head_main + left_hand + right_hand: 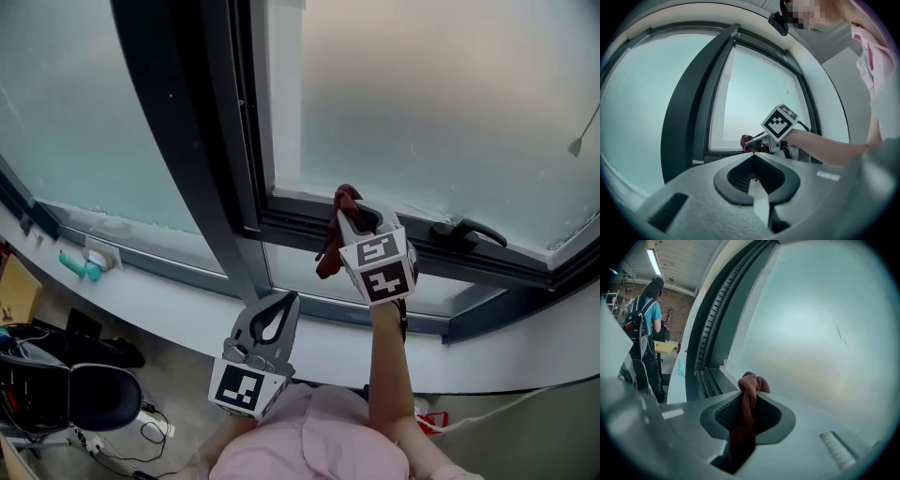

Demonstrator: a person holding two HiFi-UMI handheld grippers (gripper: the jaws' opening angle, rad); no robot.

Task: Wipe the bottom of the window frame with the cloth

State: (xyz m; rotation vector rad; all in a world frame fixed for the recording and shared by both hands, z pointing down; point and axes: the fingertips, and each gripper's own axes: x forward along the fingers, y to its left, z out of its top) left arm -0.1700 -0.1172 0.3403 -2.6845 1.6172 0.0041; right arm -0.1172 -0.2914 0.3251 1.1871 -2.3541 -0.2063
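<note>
The right gripper (351,208) is clamped on the red cloth (329,255). The cloth's bunched end sits at the bottom rail of the window frame (300,228), apparently positioned for wiping. The left gripper (286,302) is closed with nothing in it and hangs low, clear of the work.

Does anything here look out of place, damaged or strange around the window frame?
Nothing stands out. The right gripper holds the red cloth bunched, by the bottom of the window frame, with one end hanging loose. No spill or damage shows.
</note>
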